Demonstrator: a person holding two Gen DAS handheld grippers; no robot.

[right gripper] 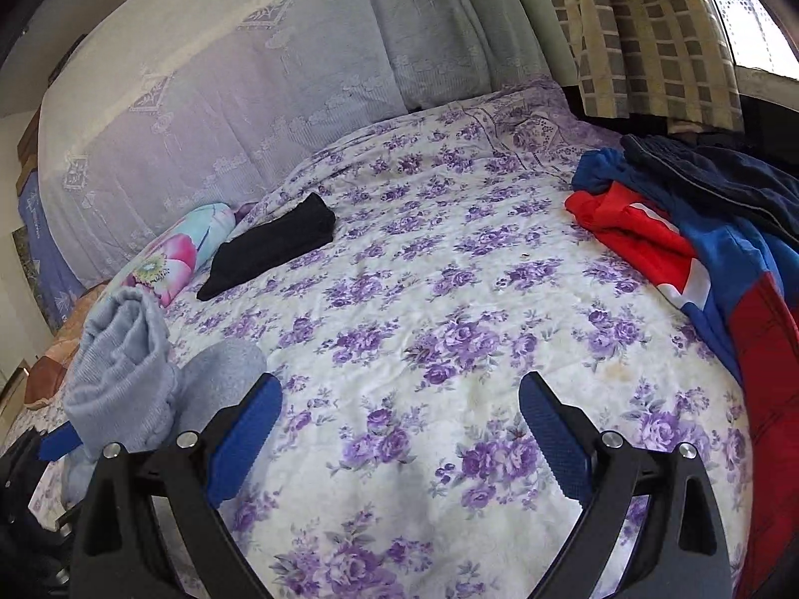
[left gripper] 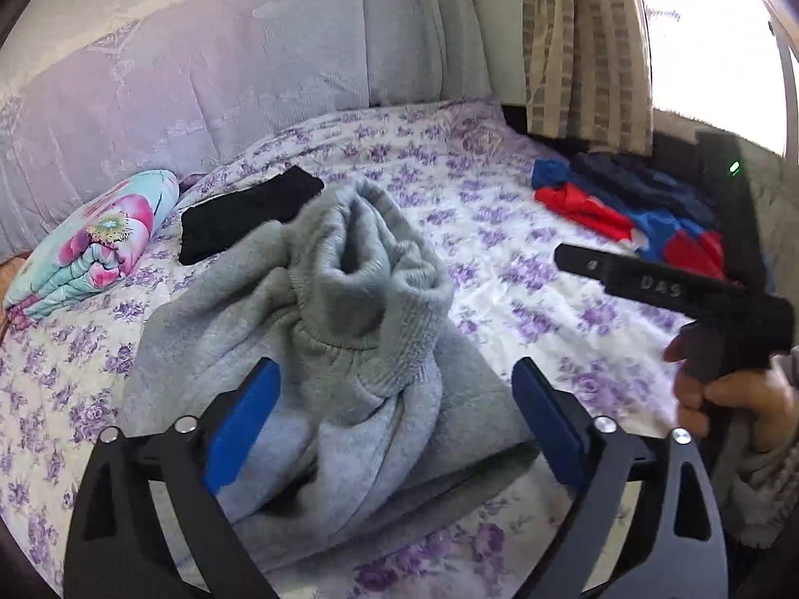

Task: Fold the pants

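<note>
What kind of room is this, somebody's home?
Most likely a home bedroom: a bed under a purple floral bedspread, a checked curtain by a bright window, and clothes lying about, like the gray pants.

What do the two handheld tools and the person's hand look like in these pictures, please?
The left tool and the right tool both have black angular arms with silver bolts and blue textured pads. In the left view, the right tool's black body shows embossed lettering and a green light; the bare hand gripping it wears a grey fleecy sleeve.
</note>
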